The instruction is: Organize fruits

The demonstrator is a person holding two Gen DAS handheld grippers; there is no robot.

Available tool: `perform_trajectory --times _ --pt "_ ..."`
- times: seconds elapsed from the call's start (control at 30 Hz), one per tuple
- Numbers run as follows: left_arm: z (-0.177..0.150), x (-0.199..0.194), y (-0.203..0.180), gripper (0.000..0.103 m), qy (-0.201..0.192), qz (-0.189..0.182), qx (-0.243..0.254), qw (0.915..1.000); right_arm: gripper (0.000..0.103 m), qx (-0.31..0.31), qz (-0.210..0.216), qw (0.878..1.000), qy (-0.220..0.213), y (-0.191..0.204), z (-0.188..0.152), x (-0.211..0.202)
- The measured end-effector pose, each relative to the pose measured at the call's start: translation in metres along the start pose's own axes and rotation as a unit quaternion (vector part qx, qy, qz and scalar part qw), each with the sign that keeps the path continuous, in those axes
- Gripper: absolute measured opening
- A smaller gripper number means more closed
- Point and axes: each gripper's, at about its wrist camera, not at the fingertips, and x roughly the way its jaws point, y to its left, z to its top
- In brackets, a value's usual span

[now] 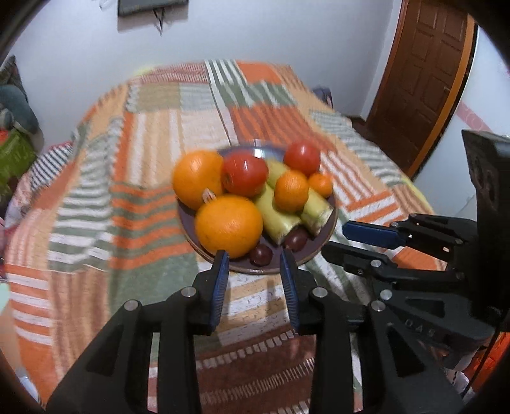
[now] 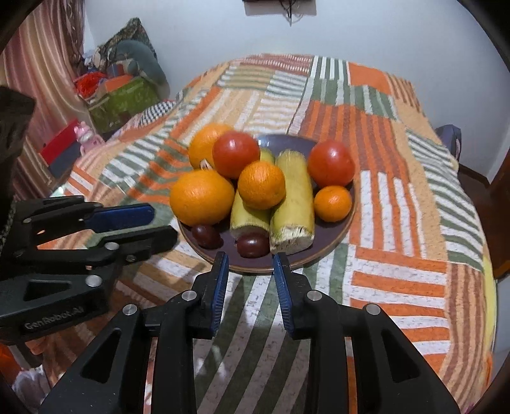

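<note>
Right wrist: both empty grippers (image 2: 250,256) slightly parted near round glossy plate (image 2: 342,231).

Each camera sits behind its own tongs and looks forward and steeply down along the fingers at the desk (image 1: 134,197). The left wrist view, somewhat blurred, takes the plate (image 1: 322,242) from close range, with the right tongs (image 1: 338,237) at its right edge. The right wrist view faces the same plate (image 2: 338,235), equally near, with the left tongs (image 2: 164,224) at its left edge. Both views share the plate, the striped cloth (image 2: 398,280) and apparently the rear wall (image 2: 197,28).
</note>
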Motion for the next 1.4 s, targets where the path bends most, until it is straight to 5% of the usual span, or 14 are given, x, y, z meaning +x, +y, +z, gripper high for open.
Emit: perform_trajectory --times 0.23,0.5,0.7,1.1,1.4 --pt "0.013 -0.095 -0.010 0.033 -0.109 0.022 -0.007 0.9938 0.027 0.003 -0.015 0.996 -0.091 0.010 0.011 -0.085" --pt "0.010 -0.214 -0.039 0.033 -0.237 0.035 -0.003 0.9708 0.031 -0.007 -0.023 0.973 -0.228 0.037 0.007 -0.207" --pt "-0.007 -0.267 -0.056 0.056 -0.302 0.050 0.004 0.9519 0.040 -0.018 -0.032 0.949 -0.313 0.061 -0.009 -0.266" --pt "-0.028 -0.294 -0.065 0.090 -0.327 0.062 -0.001 0.9430 0.088 -0.003 -0.055 0.934 -0.353 0.072 -0.023 -0.276" --pt "-0.033 -0.295 -0.065 0.097 -0.331 0.071 -0.002 0.9409 0.102 0.000 -0.072 0.929 -0.362 0.072 -0.031 -0.283"
